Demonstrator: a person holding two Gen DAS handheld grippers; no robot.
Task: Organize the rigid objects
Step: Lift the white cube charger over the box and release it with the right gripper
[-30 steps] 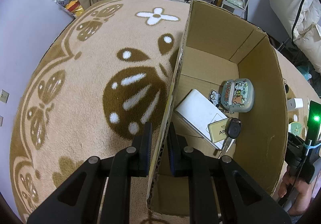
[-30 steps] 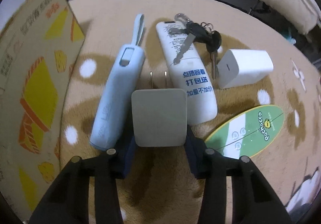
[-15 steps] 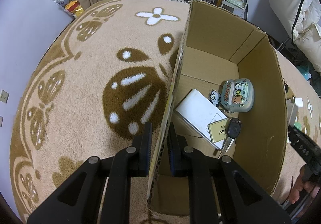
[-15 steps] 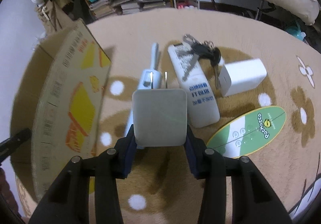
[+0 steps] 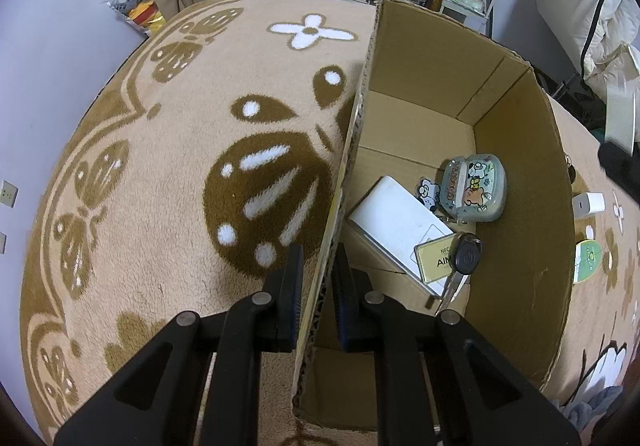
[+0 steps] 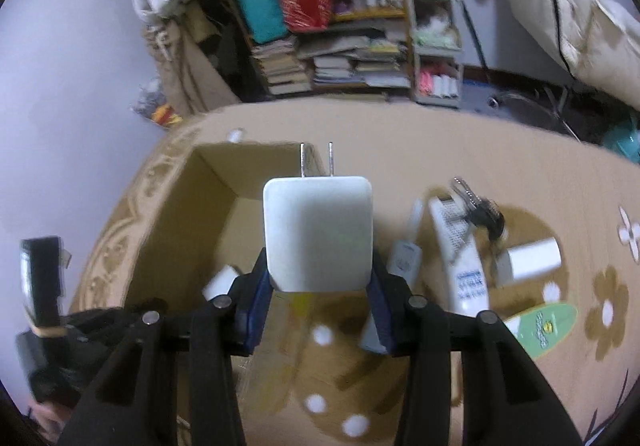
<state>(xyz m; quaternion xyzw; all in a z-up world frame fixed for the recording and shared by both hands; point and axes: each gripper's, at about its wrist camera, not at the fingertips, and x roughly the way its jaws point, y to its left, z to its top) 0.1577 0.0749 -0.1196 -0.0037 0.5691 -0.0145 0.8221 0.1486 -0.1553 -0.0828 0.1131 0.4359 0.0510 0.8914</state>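
My left gripper [image 5: 317, 286] is shut on the near wall of an open cardboard box [image 5: 420, 62], one pad inside and one outside. Inside the box lie a white flat case [image 5: 394, 218], a yellow card [image 5: 434, 262], a black car key [image 5: 466, 256] and a cartoon-printed pouch [image 5: 476, 188]. My right gripper [image 6: 318, 286] is shut on a white plug charger [image 6: 318, 234], prongs pointing away, held in the air above the box's [image 6: 188, 214] near edge. On the carpet at its right lie a white tube [image 6: 464, 262], a key bunch [image 6: 482, 212], a white block [image 6: 532, 258], a pale blue power bank [image 6: 404, 256] and a green oval card [image 6: 546, 326].
The box stands on a beige carpet [image 5: 180, 150] with brown patterns. Shelves with books and baskets [image 6: 320, 26] line the back wall. White bedding [image 5: 600, 30] hangs at the right. The left gripper's body [image 6: 44, 298] shows at the right wrist view's left edge.
My right gripper lifted the white charger off the carpet and carried it up and left towards the box, tilting to look more level. The left gripper kept still on the box wall.
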